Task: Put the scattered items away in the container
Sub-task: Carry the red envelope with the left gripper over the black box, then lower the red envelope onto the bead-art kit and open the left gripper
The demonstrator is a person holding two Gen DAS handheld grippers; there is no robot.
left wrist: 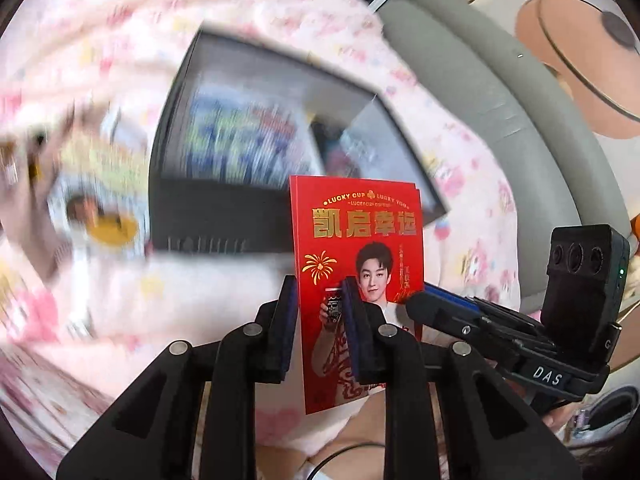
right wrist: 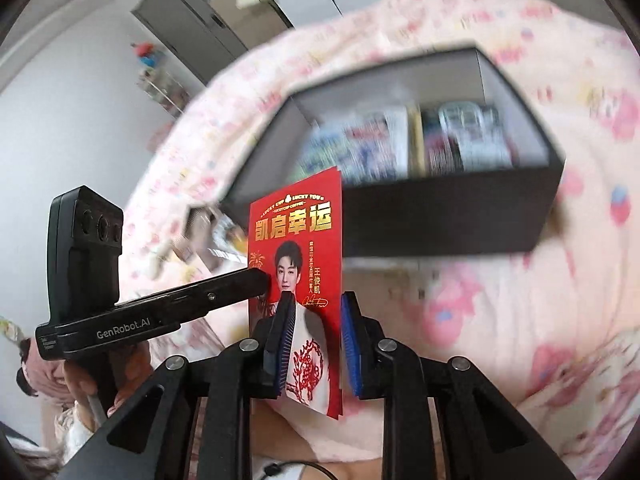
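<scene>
Card [left wrist: 360, 248], red with gold lettering, stands upright above the pink patterned bedding [left wrist: 472, 184], pinched by both the left gripper [left wrist: 320, 292] and right gripper [right wrist: 316, 304] at its lower edge. Behind it, the black box [right wrist: 440, 216] holds blurred packets.

The open top of the black box [right wrist: 448, 216] is left unobstructed from above, but most of its floor is taken up by blurred packets [right wrist: 360, 148], and little bare floor can be made out between them. The near wall of the box is partly screened by the upright red card [left wrist: 360, 240], which is held at both lower edges between the two hand-held grippers, the left hand-held gripper [left wrist: 320, 304] and the right hand-held gripper [right wrist: 316, 320]. Bare pink patterned bedding [right wrist: 540, 300] is seen beside the box towards the right. Left of the box, the bed is cluttered with blurred loose items [left wrist: 96, 208].
</scene>
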